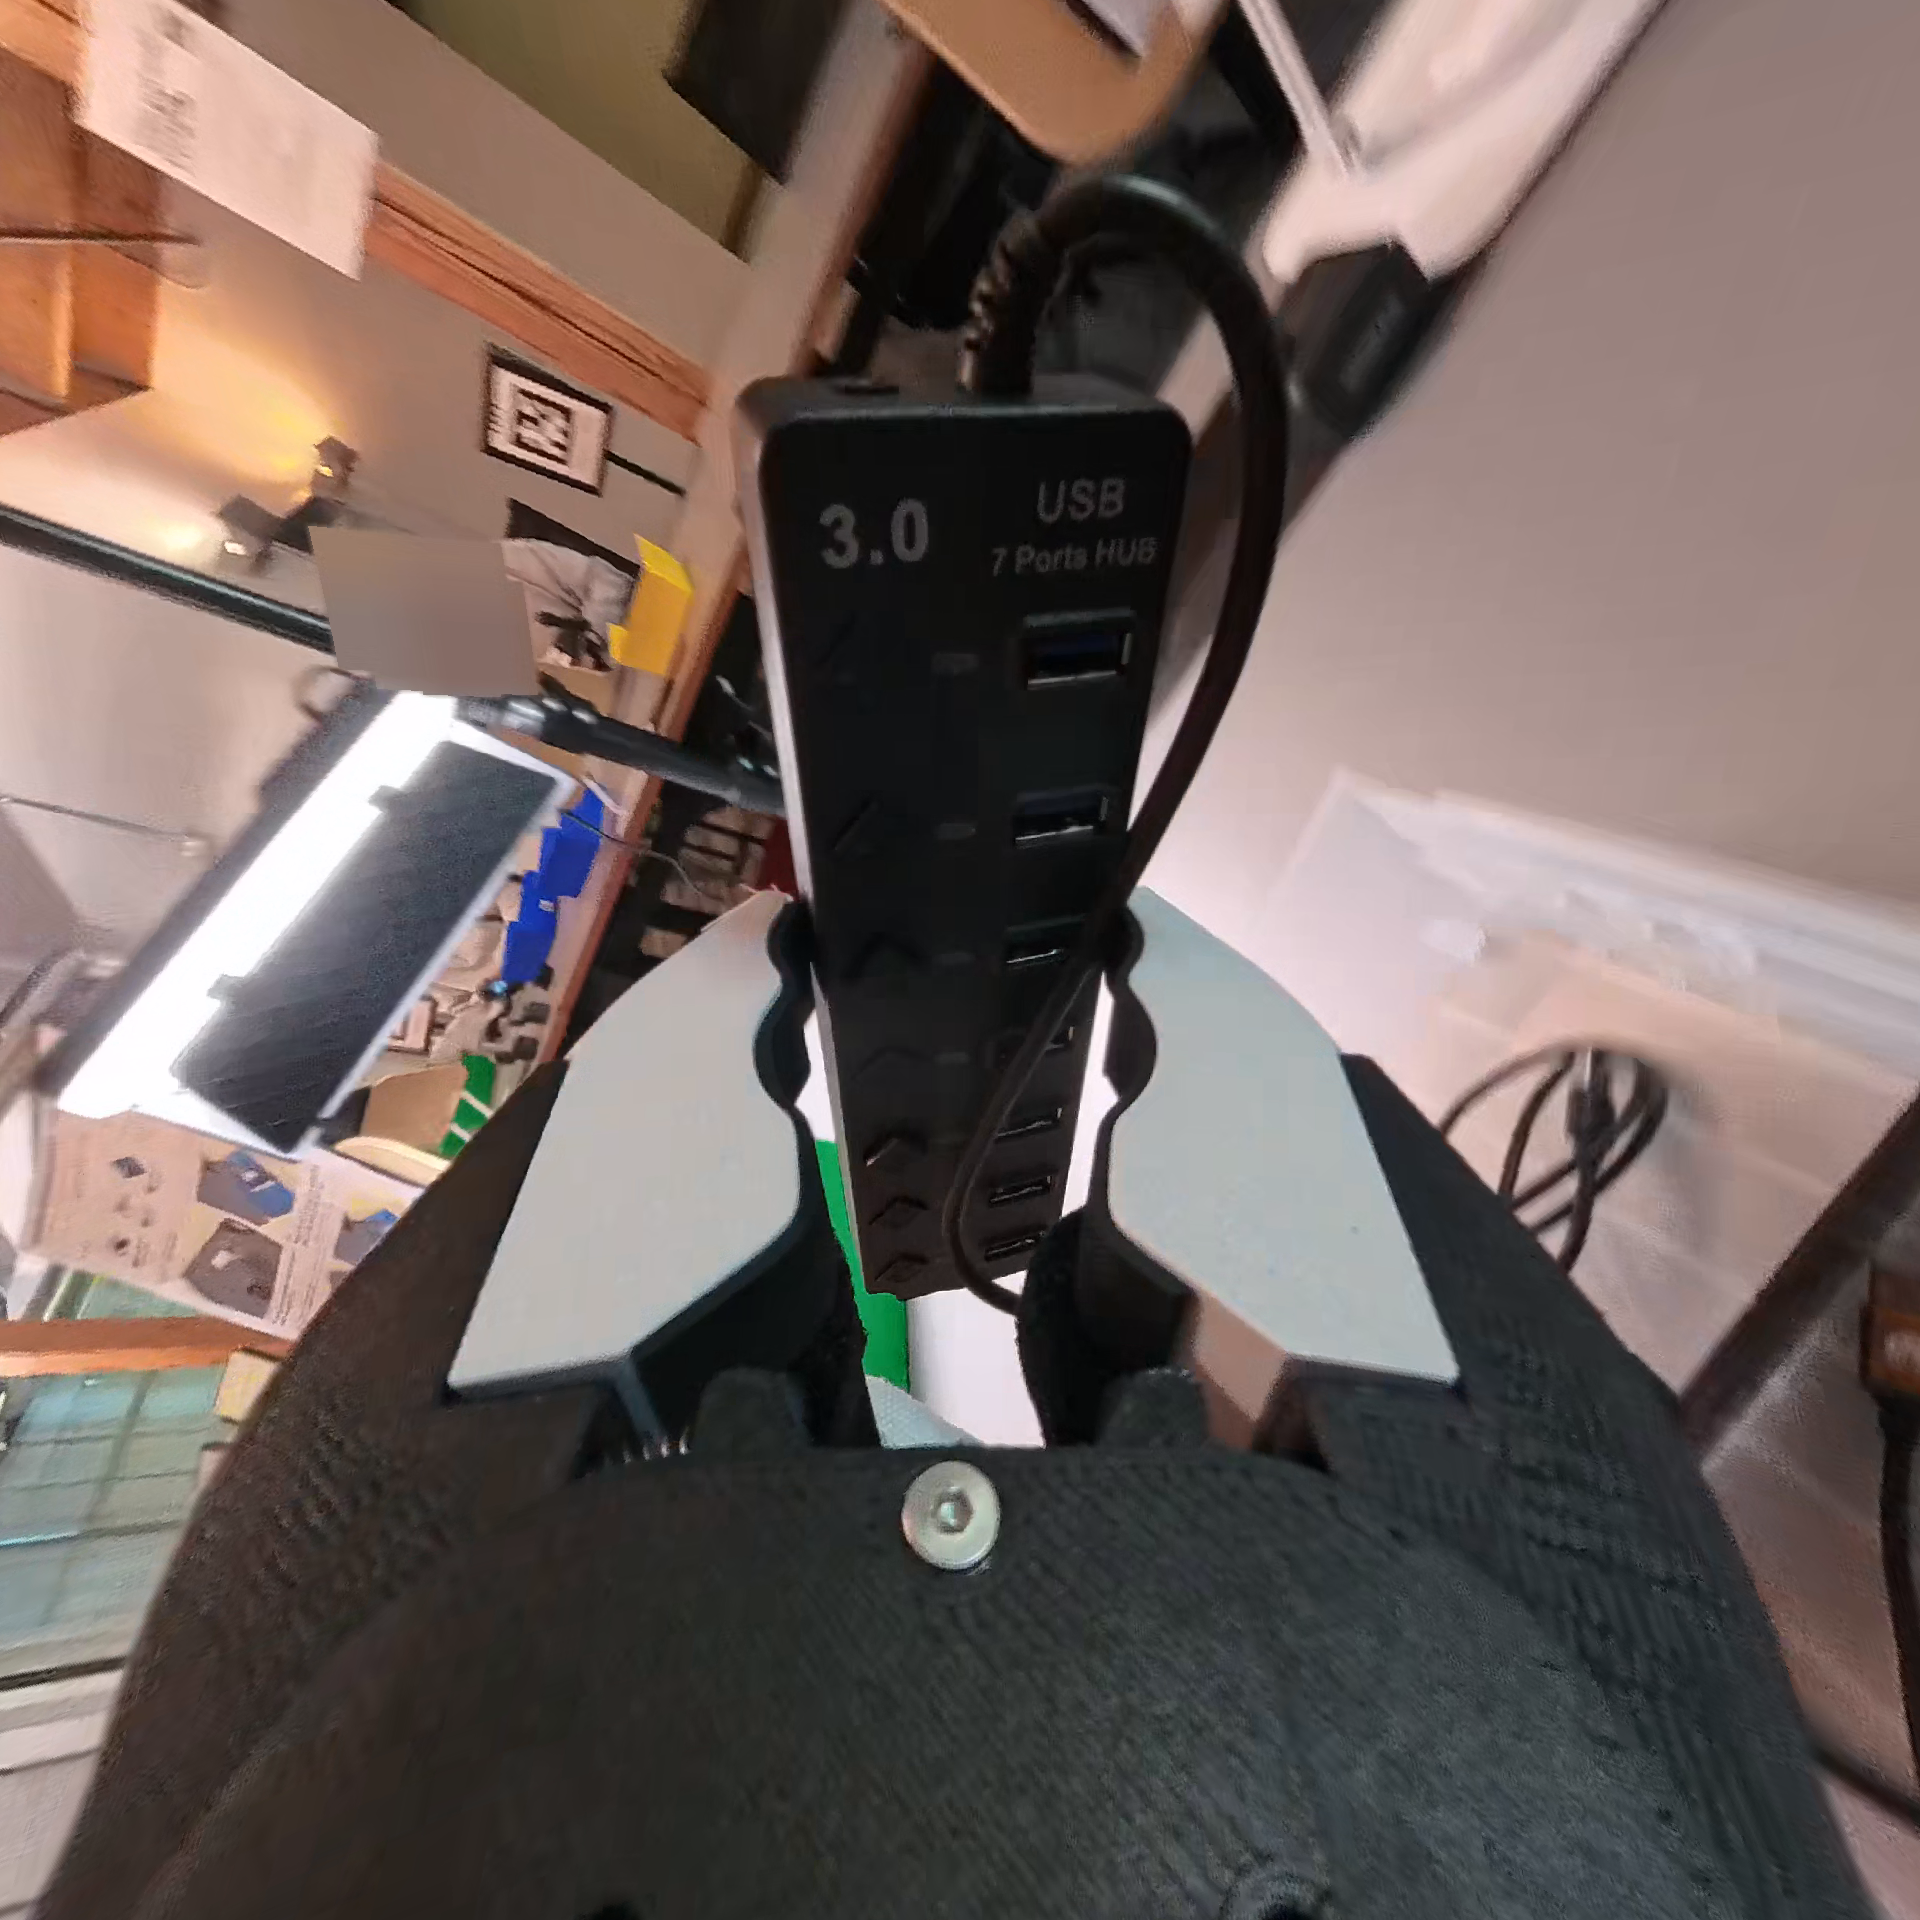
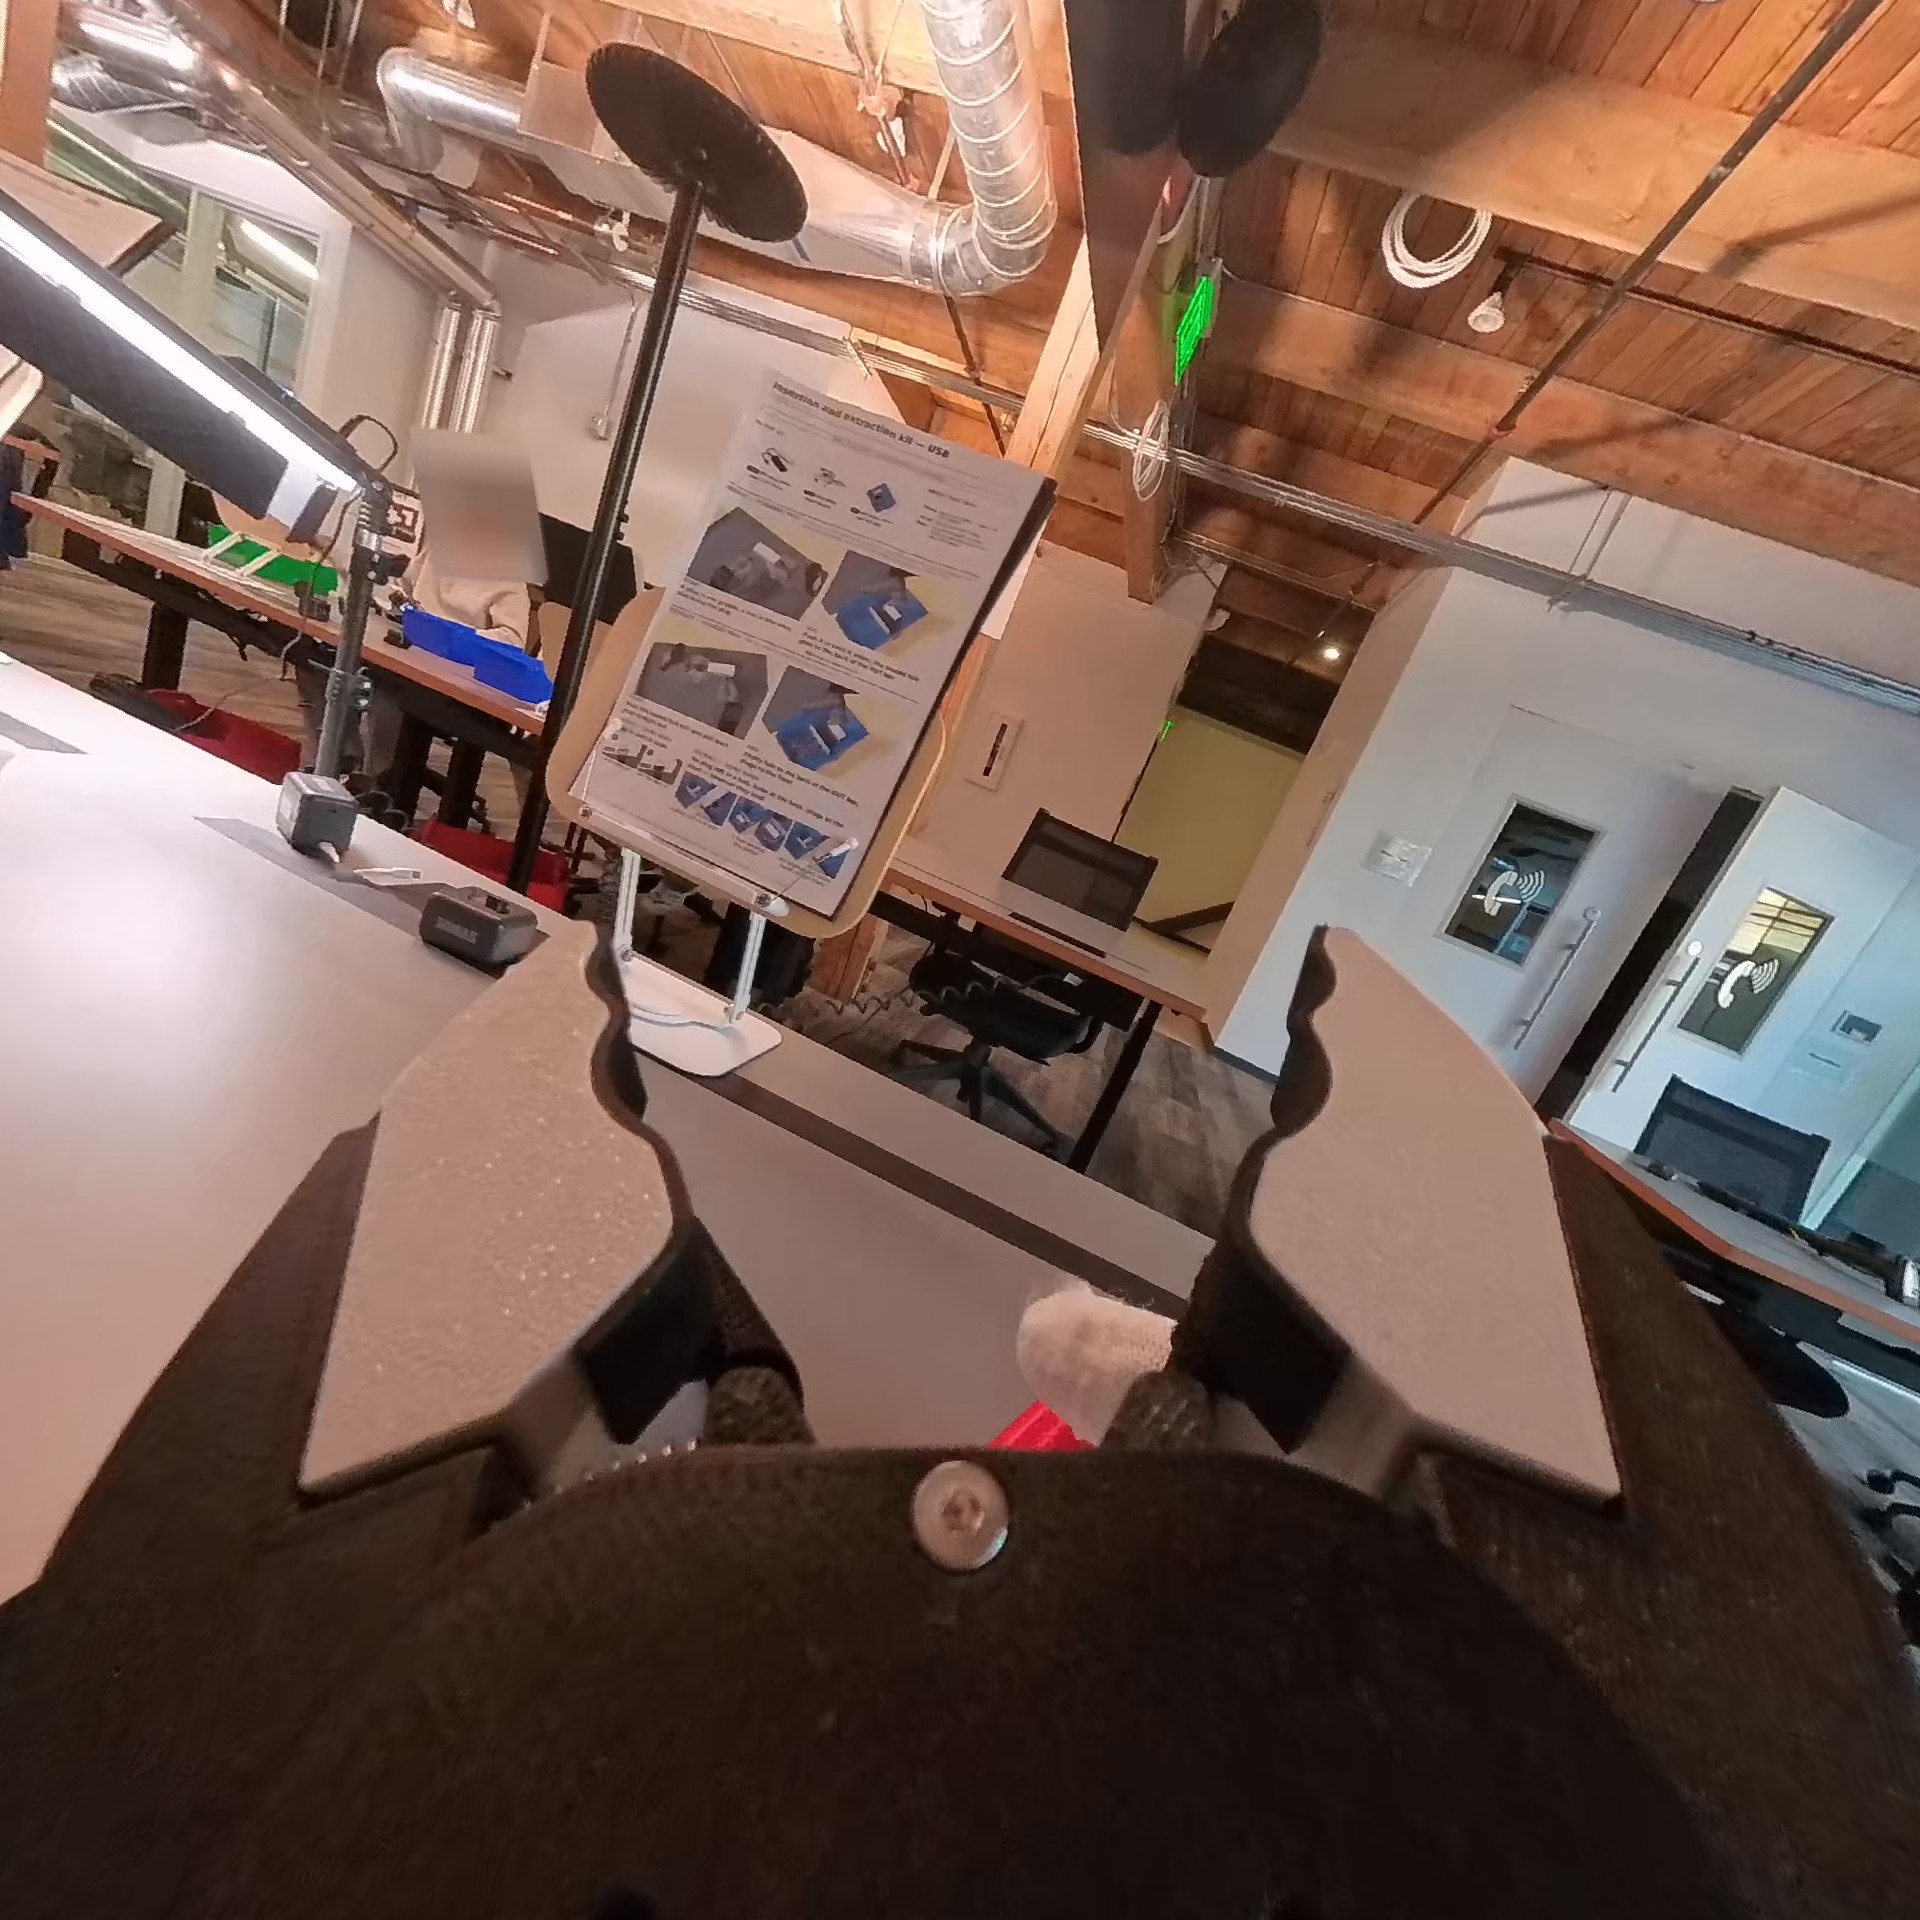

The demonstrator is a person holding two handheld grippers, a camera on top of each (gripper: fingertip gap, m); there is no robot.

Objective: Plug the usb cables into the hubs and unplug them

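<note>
In the left wrist view my left gripper (image 1: 961, 940) is shut on a long black USB hub (image 1: 961, 665), clamping its two long sides about halfway along. The hub points away from me, with a row of ports down its right side and switches down its left. All ports that show are unoccupied. The hub's own black cable (image 1: 1236, 499) leaves its far end, loops right and runs back across the lower ports. In the right wrist view my right gripper (image 2: 961, 971) is open and holds nothing, raised above a white table (image 2: 208, 1039). No loose USB cable shows there.
An instruction sheet on a stand (image 2: 800, 665) sits at the table's far edge, beside a small grey box (image 2: 478, 928) and a lamp clamp (image 2: 317, 810). A black cable bundle (image 1: 1558, 1132) lies on the table at right. Other desks, chairs and a blurred person (image 2: 478, 540) are behind. The grippers' ends are close to 70 cm from one another.
</note>
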